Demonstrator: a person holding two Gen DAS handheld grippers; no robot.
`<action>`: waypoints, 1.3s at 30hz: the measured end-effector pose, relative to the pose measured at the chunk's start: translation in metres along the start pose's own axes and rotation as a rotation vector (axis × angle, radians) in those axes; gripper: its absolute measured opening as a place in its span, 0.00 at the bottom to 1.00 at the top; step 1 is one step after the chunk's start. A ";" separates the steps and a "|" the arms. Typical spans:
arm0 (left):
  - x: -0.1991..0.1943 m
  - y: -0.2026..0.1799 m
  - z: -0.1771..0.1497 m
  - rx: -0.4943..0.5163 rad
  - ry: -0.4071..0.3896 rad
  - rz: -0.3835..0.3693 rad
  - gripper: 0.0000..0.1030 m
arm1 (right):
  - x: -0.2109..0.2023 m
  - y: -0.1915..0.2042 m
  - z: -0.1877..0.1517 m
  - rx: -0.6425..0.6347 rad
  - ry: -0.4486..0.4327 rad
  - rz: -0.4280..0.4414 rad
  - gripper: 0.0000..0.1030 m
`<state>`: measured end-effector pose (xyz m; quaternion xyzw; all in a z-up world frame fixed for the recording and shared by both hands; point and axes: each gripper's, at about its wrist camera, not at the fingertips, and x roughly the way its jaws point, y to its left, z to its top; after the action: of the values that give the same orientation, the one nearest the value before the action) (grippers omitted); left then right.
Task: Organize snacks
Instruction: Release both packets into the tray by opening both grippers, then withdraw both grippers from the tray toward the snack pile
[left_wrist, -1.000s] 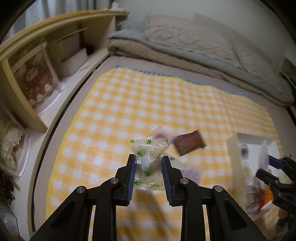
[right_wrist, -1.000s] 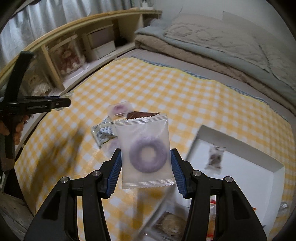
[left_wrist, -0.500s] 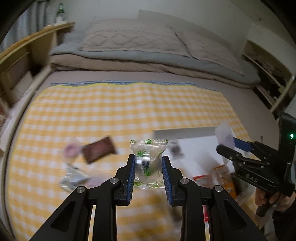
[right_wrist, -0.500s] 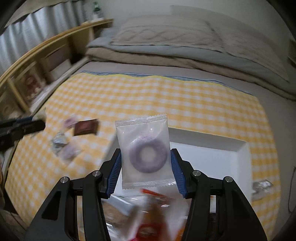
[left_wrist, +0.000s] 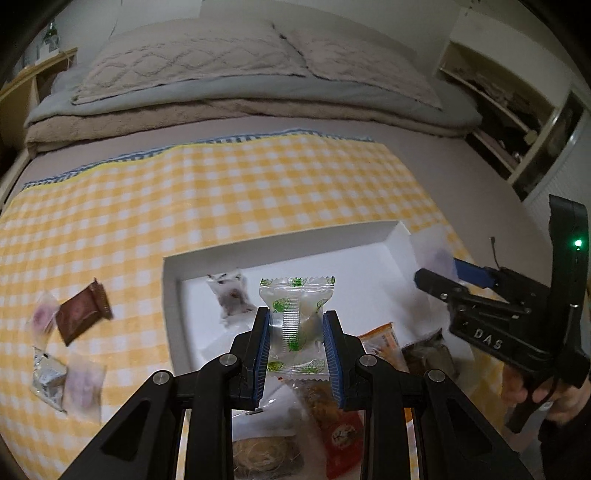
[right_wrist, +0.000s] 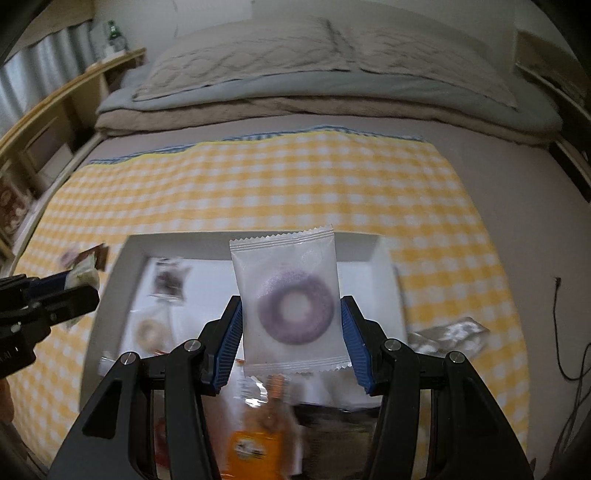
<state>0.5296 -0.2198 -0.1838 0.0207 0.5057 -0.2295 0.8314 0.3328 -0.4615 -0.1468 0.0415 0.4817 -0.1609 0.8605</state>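
The bed (left_wrist: 258, 162) fills both views; folded grey and beige bedding (left_wrist: 236, 92) lies at its far end. A yellow-and-white checked cloth (left_wrist: 229, 192) covers the near part of the mattress.

A white tray (left_wrist: 280, 251) rests on the checked cloth and holds several packets: a clear packet with dark contents (left_wrist: 231, 297) near the far left corner, an orange packet (left_wrist: 380, 341) toward the right, and a red-labelled packet (left_wrist: 340, 428) at the near edge. Other packets at the near edge are too blurred to identify.

Left of the tray, on the cloth, lie four loose snacks: a brown packet (left_wrist: 83, 314), a pale pink-tinted packet (left_wrist: 42, 314) just beside it, a silver packet (left_wrist: 46, 373), and a second pale packet (left_wrist: 85, 384) touching the silver one. A crumpled silver wrapper (right_wrist: 447, 334) lies on the cloth right of the tray.

The left tool (left_wrist: 297, 343) hangs over the tray interior, its pads clamped on a clear candy packet with green print (left_wrist: 295, 314), held upright.

The right tool (right_wrist: 291, 339) is positioned over the tray, its blue pads pressing both side edges of a frosted packet containing a purple ring-shaped snack (right_wrist: 290, 306), held upright. A hand (left_wrist: 546, 391) grips the right tool's handle.
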 end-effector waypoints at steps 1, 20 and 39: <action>0.004 0.001 0.001 -0.004 0.004 -0.007 0.27 | 0.002 -0.005 -0.001 0.008 0.007 -0.007 0.52; 0.037 0.013 -0.010 -0.020 0.060 0.047 0.81 | 0.025 -0.042 -0.018 0.102 0.116 -0.025 0.79; 0.015 0.008 -0.030 0.008 0.057 0.065 1.00 | -0.007 -0.033 -0.033 0.092 0.081 -0.033 1.00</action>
<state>0.5138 -0.2097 -0.2124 0.0468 0.5272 -0.2035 0.8237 0.2926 -0.4833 -0.1556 0.0795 0.5089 -0.1954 0.8346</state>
